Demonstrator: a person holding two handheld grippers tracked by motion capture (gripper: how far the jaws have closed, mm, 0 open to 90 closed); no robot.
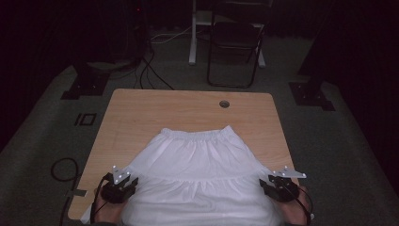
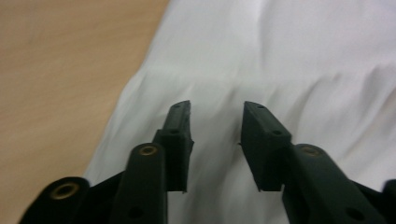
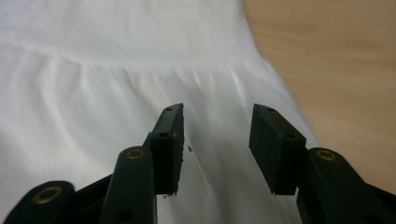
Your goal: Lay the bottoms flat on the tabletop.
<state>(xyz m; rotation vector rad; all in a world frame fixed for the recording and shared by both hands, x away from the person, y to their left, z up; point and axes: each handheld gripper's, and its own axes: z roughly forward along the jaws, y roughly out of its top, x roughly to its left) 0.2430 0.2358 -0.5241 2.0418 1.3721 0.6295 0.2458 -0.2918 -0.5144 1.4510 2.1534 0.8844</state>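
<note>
A white tiered skirt [image 1: 200,174] lies spread flat on the wooden table [image 1: 141,113], its elastic waistband toward the far side and its hem at the near edge. My left gripper [image 1: 126,181] hovers over the skirt's lower left edge, jaws open with nothing between them. Over the skirt's lower right edge my right gripper [image 1: 267,183] is open too. In the left gripper view the black fingers [image 2: 177,126] stand apart above the white cloth [image 2: 280,56]. The right gripper view has its fingers [image 3: 275,140] parted over a gathered seam [image 3: 140,65].
A round cable hole [image 1: 224,104] sits near the table's far edge. Beyond the table stand a dark folding chair [image 1: 235,42] and a white post [image 1: 193,33]. Cables [image 1: 63,169] lie on the grey carpet at the left.
</note>
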